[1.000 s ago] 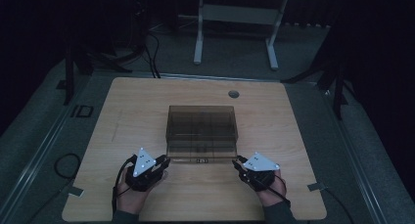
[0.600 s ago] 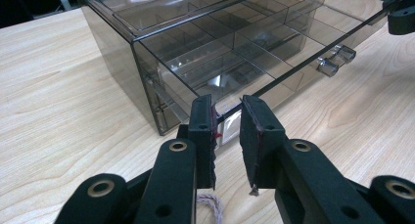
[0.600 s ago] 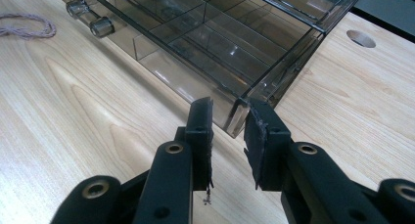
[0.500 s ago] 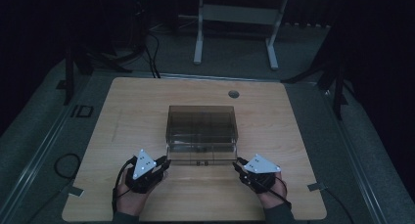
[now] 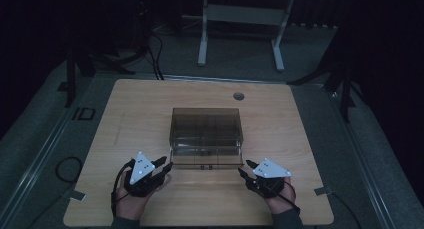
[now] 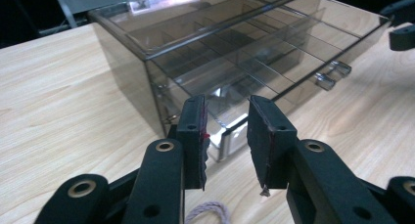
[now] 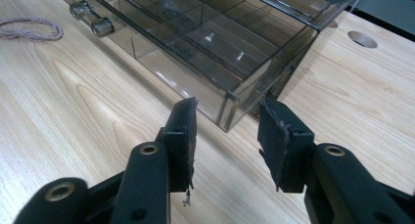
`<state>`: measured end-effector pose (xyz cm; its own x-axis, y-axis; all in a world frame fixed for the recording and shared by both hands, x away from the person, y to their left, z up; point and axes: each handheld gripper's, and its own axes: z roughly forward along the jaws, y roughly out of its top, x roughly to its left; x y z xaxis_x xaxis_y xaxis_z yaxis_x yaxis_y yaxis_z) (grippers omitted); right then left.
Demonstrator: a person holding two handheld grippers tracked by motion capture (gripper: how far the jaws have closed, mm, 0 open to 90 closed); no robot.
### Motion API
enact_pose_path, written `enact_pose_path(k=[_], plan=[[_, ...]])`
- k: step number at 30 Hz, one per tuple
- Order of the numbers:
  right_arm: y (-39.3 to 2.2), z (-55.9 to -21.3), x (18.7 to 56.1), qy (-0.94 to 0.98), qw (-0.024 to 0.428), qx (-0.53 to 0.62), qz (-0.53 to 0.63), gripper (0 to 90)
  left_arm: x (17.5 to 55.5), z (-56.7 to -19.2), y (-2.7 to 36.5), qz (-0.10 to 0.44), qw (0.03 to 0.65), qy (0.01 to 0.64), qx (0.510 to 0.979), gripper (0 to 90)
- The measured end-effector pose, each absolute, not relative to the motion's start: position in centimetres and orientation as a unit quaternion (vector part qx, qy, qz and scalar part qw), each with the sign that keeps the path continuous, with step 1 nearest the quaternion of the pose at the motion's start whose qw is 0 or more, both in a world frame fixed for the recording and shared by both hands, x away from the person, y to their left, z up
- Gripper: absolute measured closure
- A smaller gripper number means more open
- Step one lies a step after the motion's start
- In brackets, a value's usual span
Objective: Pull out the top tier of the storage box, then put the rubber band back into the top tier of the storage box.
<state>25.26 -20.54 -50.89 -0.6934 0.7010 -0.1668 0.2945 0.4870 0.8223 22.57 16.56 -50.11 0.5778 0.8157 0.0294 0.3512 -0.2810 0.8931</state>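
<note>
A smoky clear drawer box [image 5: 206,131] stands mid-table, its bottom drawer [image 5: 206,161] pulled out a little toward me. My left gripper [image 5: 164,165] sits at the drawer's front left corner, my right gripper [image 5: 244,170] at its front right corner. In the left gripper view the jaws [image 6: 227,136] have just been opening; the drawer corner [image 6: 220,141] stands in the gap, untouched. In the right gripper view the jaws [image 7: 227,136] have also just been opening, wider, with the drawer corner [image 7: 229,119] just ahead of the gap and clear of the pads.
The drawer has a two-knob handle [image 7: 90,18] at its front and several empty compartments. A small loop of pinkish cord [image 7: 29,28] lies on the wooden table [image 5: 125,114] in front of the drawer. A round cable hole [image 5: 239,96] lies behind the box.
Both hands stay in place at the drawer's front corners. The jaws of both grippers look slightly wider apart than before.
</note>
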Motion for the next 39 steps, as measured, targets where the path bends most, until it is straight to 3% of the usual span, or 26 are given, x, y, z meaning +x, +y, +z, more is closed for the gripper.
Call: enact_pose_path(k=[19,39], plan=[[-22.1,-52.2,25.2,0.821,0.244,0.325,0.401,54.5,23.0,-49.8,18.8,0.255,0.44,0.419,0.752,66.2],[-24.0,-54.5,26.9,0.816,0.232,0.361,0.388,53.5,23.5,-50.0,18.7,0.231,0.404,0.418,0.78,64.7]])
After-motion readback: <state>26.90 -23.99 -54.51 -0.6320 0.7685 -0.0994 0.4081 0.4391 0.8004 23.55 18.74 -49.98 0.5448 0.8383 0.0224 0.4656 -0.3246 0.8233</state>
